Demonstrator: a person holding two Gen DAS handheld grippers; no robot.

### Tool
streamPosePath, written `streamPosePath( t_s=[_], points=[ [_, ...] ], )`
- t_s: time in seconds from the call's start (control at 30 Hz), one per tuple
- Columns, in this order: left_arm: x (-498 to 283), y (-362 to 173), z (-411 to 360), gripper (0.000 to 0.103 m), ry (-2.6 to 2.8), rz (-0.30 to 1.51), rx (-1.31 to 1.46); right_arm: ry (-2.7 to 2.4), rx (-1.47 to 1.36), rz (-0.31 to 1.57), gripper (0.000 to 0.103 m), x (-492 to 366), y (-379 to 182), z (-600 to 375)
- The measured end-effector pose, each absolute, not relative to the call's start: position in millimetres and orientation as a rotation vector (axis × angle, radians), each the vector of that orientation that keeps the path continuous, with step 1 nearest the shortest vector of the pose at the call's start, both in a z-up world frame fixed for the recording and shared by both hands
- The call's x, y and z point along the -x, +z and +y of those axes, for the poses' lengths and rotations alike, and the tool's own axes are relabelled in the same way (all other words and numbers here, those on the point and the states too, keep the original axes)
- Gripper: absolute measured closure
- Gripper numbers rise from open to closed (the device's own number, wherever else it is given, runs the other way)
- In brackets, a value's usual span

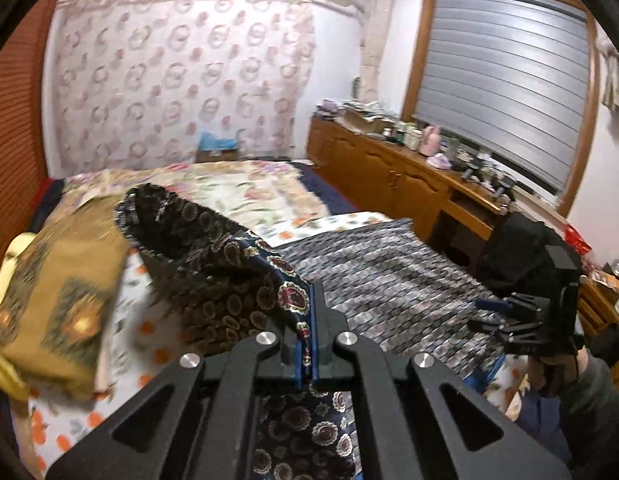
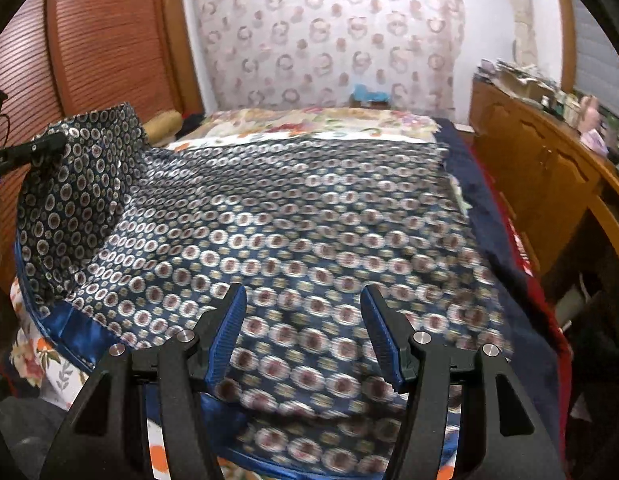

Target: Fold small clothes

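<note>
The left tongs [image 1: 307,344] are clamped on a corner of the navy patterned scarf [image 2: 309,232], lifting that edge off the bed [image 2: 329,124]. The right tongs [image 2: 303,332] stand open and empty just above the scarf's near part. A folded mustard cloth [image 1: 65,280] lies left of the left tongs; a cluttered wooden cabinet [image 1: 389,168] runs well off to their right.

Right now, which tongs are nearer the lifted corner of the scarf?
Left. The left tongs are shut on the scarf at that raised corner. The right tongs hang open above the flat part, holding nothing.
</note>
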State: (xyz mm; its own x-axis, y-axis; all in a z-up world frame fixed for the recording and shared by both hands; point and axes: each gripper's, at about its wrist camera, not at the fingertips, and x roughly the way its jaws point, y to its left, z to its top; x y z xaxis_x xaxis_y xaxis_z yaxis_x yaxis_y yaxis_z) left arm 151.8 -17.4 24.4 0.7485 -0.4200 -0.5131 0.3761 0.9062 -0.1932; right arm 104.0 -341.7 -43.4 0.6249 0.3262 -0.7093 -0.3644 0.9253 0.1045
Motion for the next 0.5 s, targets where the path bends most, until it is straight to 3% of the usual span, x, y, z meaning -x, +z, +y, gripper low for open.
streamPosePath(
  t_s=[0.5],
  points=[
    [-185.4,90.5,-160.2,0.103,-0.662,0.549,-0.040,0.315,-0.026,0.773,0.042,-89.3,-31.7,-405.4]
  ],
)
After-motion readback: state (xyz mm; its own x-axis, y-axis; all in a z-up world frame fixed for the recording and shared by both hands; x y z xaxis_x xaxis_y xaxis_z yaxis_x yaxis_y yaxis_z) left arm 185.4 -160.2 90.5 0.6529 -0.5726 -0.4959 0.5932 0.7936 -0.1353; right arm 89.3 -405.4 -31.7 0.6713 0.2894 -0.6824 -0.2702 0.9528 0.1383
